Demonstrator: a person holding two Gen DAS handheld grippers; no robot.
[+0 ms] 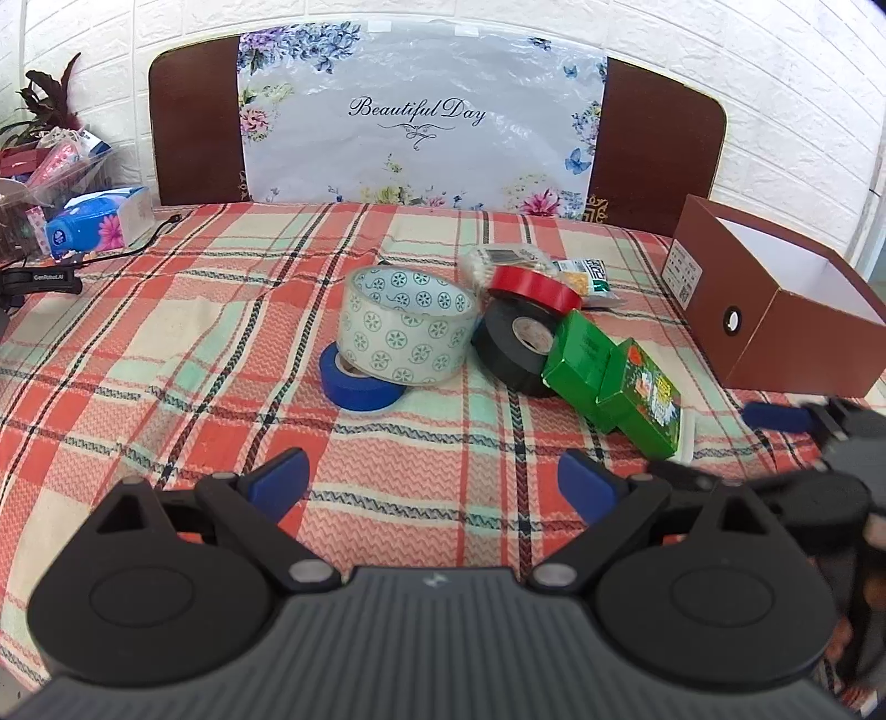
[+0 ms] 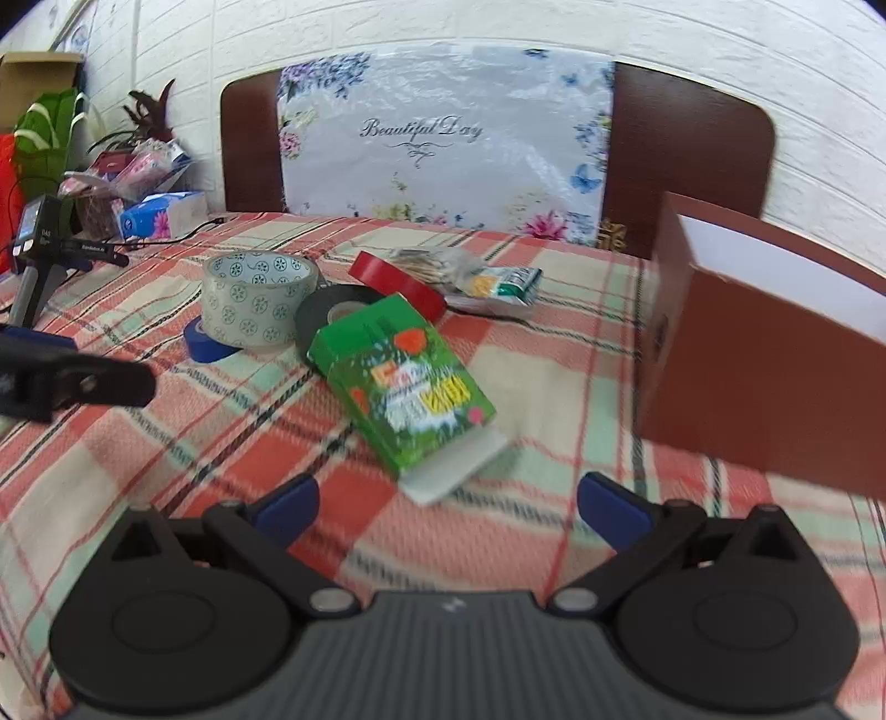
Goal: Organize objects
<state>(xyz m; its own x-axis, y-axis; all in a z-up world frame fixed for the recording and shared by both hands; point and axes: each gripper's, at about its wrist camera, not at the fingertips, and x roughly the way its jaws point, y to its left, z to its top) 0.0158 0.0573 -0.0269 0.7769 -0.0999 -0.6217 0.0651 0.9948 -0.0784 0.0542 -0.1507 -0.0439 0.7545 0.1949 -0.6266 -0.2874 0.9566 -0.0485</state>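
Overhead, both the left tool and right tool hang spread and empty above the plaid-covered surface, white brick wall behind.

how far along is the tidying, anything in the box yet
Nothing looks done: what shows of the brown box inside is bare. Nothing is in hand; the left gripper and right gripper are open and empty. Left to do: patterned tape roll, blue, black and red rolls, green box, snack packets.
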